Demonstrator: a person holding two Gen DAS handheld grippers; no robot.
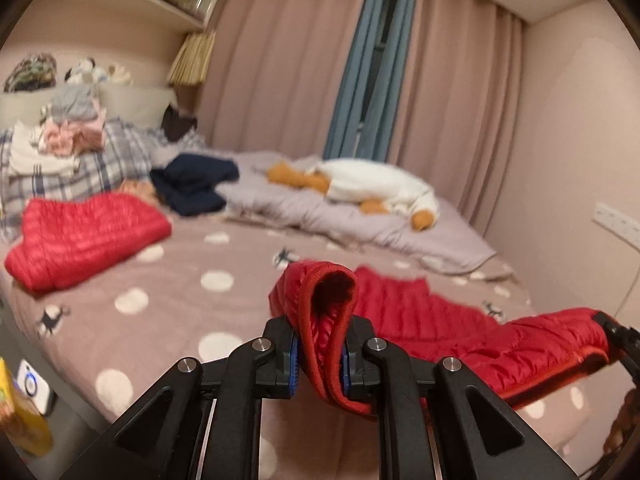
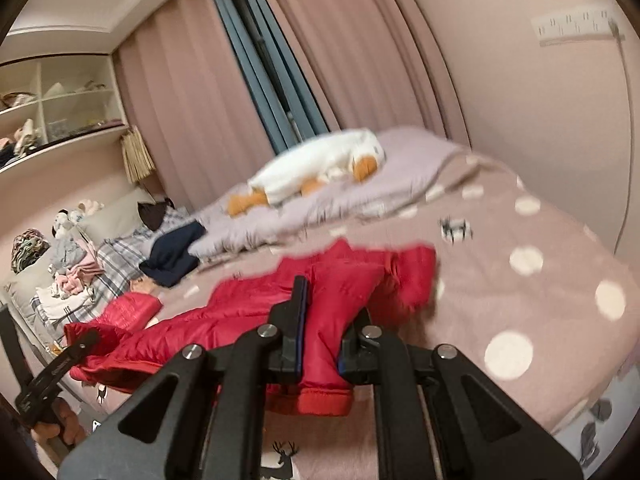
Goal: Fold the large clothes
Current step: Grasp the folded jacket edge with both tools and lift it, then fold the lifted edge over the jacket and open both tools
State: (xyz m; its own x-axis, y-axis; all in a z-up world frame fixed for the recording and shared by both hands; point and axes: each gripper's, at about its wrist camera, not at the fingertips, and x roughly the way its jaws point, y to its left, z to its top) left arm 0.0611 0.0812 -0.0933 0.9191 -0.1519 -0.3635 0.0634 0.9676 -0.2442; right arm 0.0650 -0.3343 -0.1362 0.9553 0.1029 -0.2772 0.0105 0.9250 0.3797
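Note:
A red quilted jacket (image 1: 500, 344) hangs stretched between both grippers above the dotted pink bed sheet (image 1: 160, 320). My left gripper (image 1: 320, 332) is shut on a rolled hem or cuff of it, with the red trim curling up between the fingers. The right gripper's tip (image 1: 620, 336) shows at the far end of the cloth. In the right wrist view my right gripper (image 2: 330, 308) is shut on another edge of the jacket (image 2: 224, 320), whose far part still lies on the sheet (image 2: 520, 300). The left gripper (image 2: 76, 344) holds the other end at the lower left.
A second, folded red jacket (image 1: 88, 236) lies on the bed's left side. Behind it are a navy garment (image 1: 192, 184), a pile of clothes (image 1: 72, 132), a lilac duvet (image 1: 320, 208) and a white plush goose (image 1: 376, 184). A wall (image 1: 580, 160) bounds the right.

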